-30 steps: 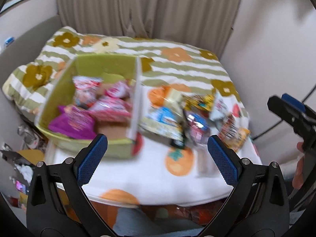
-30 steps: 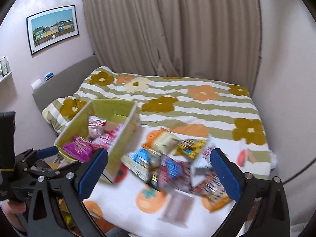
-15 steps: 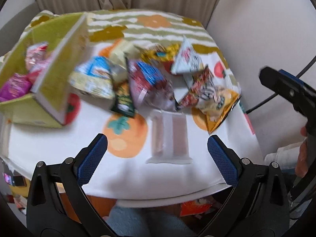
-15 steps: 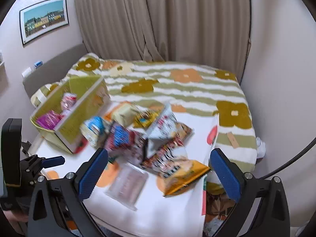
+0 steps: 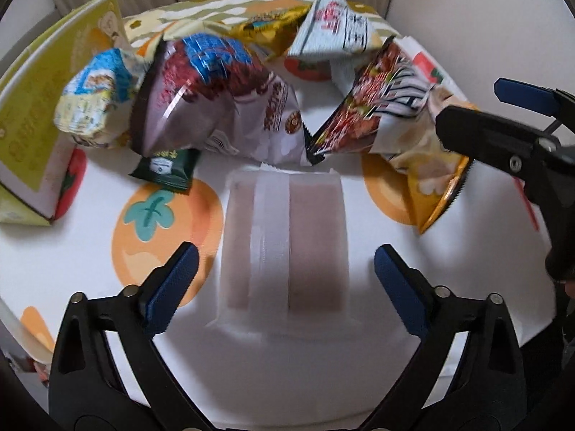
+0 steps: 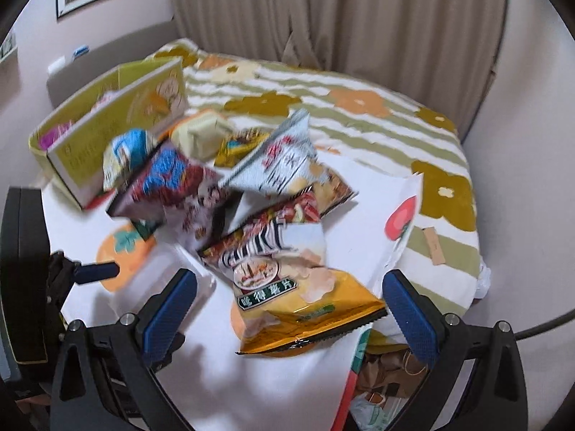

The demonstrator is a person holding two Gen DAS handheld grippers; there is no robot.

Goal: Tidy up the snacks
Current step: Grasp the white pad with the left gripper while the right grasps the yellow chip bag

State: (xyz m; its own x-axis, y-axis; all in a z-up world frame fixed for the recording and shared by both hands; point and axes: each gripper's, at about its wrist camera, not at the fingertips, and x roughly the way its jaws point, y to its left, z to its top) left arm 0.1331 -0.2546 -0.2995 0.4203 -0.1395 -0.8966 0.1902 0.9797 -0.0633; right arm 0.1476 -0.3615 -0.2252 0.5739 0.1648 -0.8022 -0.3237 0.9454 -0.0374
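A pile of snack bags lies on a white fruit-print cloth (image 5: 90,269). A pale pink-and-white packet (image 5: 284,248) lies flat between the fingers of my open, empty left gripper (image 5: 284,283), which hovers just above it. A purple bag (image 5: 219,100), a red-black bag (image 5: 373,107), a yellow chip bag (image 5: 431,176) and a small green packet (image 5: 165,168) lie beyond. My right gripper (image 6: 287,309) is open and empty over the yellow chip bag (image 6: 305,316). A yellow-green box (image 6: 118,118) holding snacks stands at left.
The cloth covers the foot of a bed with a striped flower quilt (image 6: 359,107). Curtains (image 6: 341,10) hang behind. The bed's edge drops off at right, with bags on the floor (image 6: 388,377). The right gripper shows in the left wrist view (image 5: 510,143).
Both grippers have moved down and forward toward the pile. The left one now sits over the pale packet; the right one is close over the yellow chip bag.
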